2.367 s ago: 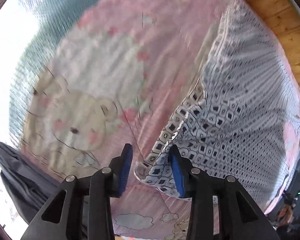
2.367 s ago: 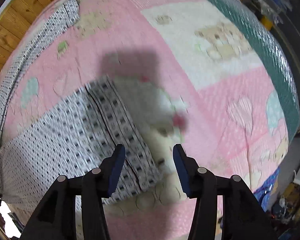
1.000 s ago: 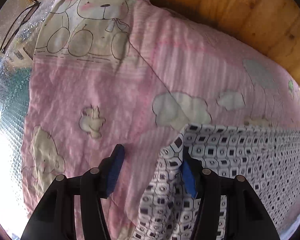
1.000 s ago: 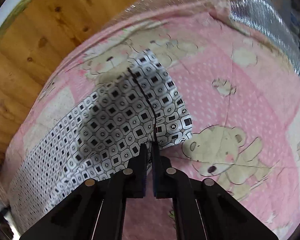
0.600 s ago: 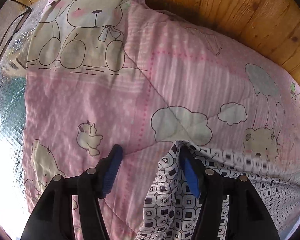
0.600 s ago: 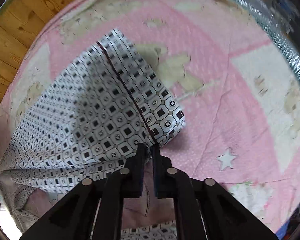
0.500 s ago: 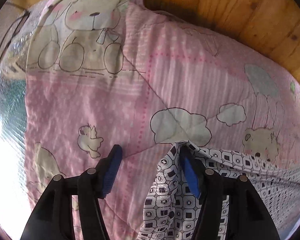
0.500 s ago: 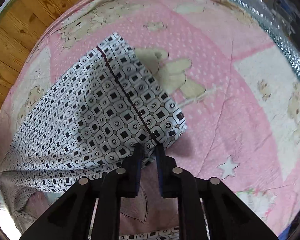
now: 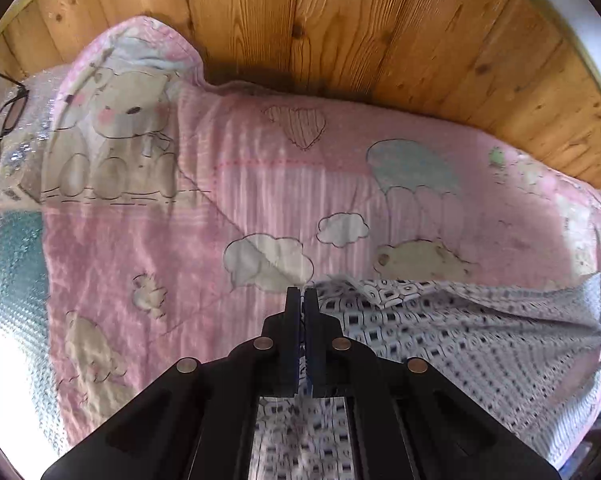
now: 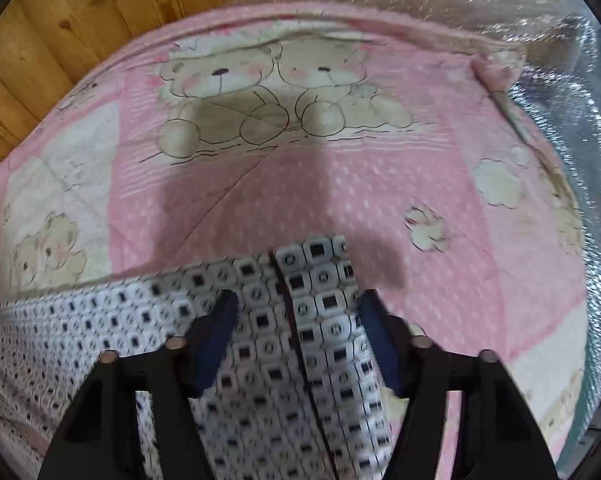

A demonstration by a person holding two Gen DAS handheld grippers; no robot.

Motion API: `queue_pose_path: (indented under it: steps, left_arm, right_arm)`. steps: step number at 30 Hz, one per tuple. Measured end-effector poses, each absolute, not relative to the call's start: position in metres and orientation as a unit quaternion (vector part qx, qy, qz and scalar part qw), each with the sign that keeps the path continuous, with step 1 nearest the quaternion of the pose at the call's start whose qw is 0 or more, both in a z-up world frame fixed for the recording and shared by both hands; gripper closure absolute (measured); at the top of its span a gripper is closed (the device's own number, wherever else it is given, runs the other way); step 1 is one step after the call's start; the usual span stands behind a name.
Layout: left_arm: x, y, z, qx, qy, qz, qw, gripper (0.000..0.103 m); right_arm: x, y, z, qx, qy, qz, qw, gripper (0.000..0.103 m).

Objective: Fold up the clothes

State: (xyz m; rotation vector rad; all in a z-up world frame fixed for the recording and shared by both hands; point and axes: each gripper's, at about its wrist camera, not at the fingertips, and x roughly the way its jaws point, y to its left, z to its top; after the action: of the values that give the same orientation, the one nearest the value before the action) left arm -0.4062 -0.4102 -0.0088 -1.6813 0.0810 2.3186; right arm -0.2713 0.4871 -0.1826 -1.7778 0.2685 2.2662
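I have the black-and-white square-patterned cotton garment [image 9: 460, 332] spread over the pink quilted teddy-bear blanket [image 9: 228, 200], which lies on a bed against the wooden plank wall [image 9: 340, 28]. The garment's far edge runs just short of the white cloud print on that blanket. My left hand-held gripper [image 9: 301, 300] is clenched on that far edge at its corner, the blue pads pressed together with cloth between them. My right hand-held gripper [image 10: 296, 304] is released, its blue pads [image 10: 220, 320] wide apart on either side of the dark seam [image 10: 296, 340] that runs down the garment, hovering over the cloth near the edge below the two printed bears.

As I judge it, the step is setting down a fold, and the work now is to make it square. I would keep the left corner pinched with light tension along the edge, so the wrinkles running from it toward the far corner pull flat before I let go. The right should close only on the top layer at the edge, not on the blanket beneath; thin cotton over soft quilting makes catching both easy. A pair of dark-framed glasses [image 9: 0, 132] lies off the blanket's left edge, well clear of the fold.
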Motion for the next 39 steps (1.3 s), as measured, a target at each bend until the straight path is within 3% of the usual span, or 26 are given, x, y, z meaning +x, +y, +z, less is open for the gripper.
queue_pose_path:
  steps: [2,7,12,15,18,23,27,32,34,35,36,39]
  left_arm:
    - [-0.386,-0.411,0.004,-0.572,0.026,0.807,0.14,0.102]
    - [-0.371,-0.372,0.028,-0.536,-0.011,0.832,0.141,0.102]
    - [-0.287,-0.392,0.057,-0.508,-0.068,0.849,0.133,0.102]
    - [-0.213,-0.415,0.033,-0.533,-0.086,0.834,0.109,0.102]
    - [-0.154,-0.436,-0.006,-0.566,-0.1,0.813,0.09,0.102]
    - [-0.102,-0.453,-0.072,-0.609,-0.107,0.785,0.043,0.1]
    - [-0.096,-0.453,-0.071,-0.587,-0.106,0.802,0.023,0.1]
    - [-0.092,-0.447,-0.027,-0.547,-0.093,0.83,0.049,0.101]
    - [-0.087,-0.439,-0.033,-0.57,-0.054,0.817,0.07,0.1]
    - [-0.083,-0.434,-0.04,-0.585,-0.027,0.807,0.077,0.1]
    - [-0.079,-0.431,-0.048,-0.597,-0.006,0.799,0.074,0.1]
    - [-0.067,-0.435,-0.07,-0.617,-0.018,0.785,0.057,0.1]
  right_arm:
    - [-0.271,0.486,-0.175,-0.6,0.098,0.787,0.106,0.096]
    - [-0.212,0.482,-0.096,-0.519,0.103,0.843,0.099,0.097]
    - [-0.1,0.488,-0.036,-0.455,0.128,0.876,0.094,0.096]
    - [-0.035,0.487,-0.049,-0.472,0.137,0.866,0.095,0.096]
    - [0.022,0.484,-0.099,-0.52,0.164,0.831,0.107,0.096]
    - [0.069,0.475,-0.164,-0.569,0.184,0.79,0.133,0.095]
    - [0.067,0.469,-0.156,-0.559,0.157,0.805,0.126,0.094]
    - [0.072,0.455,-0.122,-0.537,0.072,0.835,0.098,0.094]
    - [0.073,0.455,-0.131,-0.546,0.039,0.831,0.096,0.086]
    - [0.073,0.457,-0.139,-0.553,0.028,0.827,0.1,0.07]
    - [0.078,0.463,-0.146,-0.566,0.033,0.817,0.107,0.066]
    - [0.102,0.487,-0.152,-0.59,0.119,0.787,0.131,0.063]
